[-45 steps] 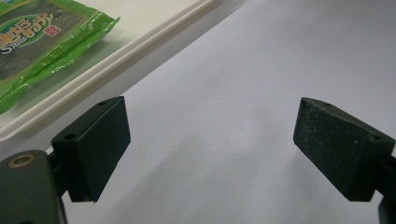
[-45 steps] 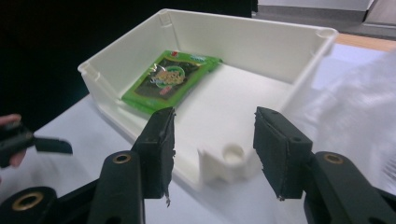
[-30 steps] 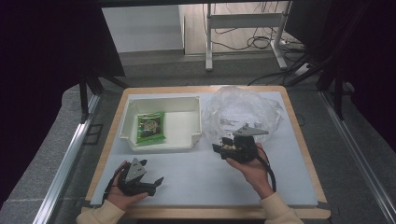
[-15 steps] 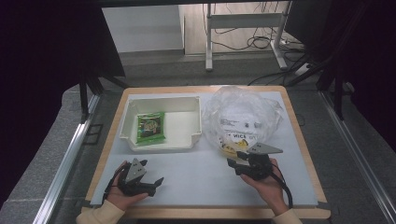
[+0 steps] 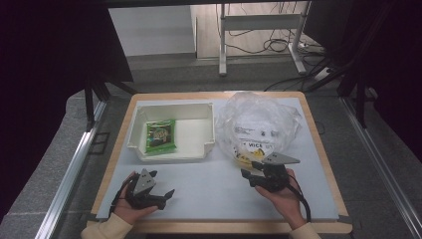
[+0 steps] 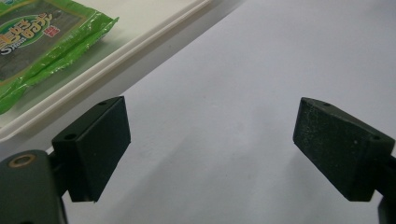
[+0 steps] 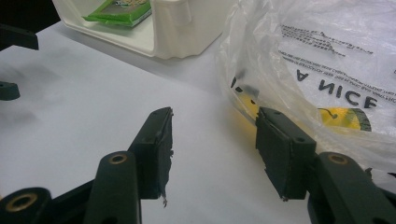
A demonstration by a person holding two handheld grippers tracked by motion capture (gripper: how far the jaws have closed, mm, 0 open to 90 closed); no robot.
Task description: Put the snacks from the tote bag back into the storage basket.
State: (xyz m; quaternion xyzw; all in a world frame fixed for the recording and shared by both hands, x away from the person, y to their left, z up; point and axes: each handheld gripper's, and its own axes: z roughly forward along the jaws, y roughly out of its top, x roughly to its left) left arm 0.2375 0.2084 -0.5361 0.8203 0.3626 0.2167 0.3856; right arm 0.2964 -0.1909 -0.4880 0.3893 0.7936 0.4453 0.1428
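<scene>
Currently: right tongs (image 5: 255, 175) held parted, empty, just short of plastic bag (image 5: 259, 124) ahead; left tongs (image 5: 158, 191) parted, empty, farther off on worktop (image 5: 209, 184).

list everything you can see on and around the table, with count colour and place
table: 1, pale top with wooden edge, centre
tray: 1, cream white, left half of the table
snack packet: 1, green, lying flat in the tray
plastic bag: 1, clear with black print and a yellow mark, crumpled on the right half
metal stand: 1, grey, on the floor beyond the table, cables beside it
left gripper: 1, black, open, near left, over bare table
right gripper: 1, black, open, at the bag's near edge
hands: 2, one on each gripper
</scene>
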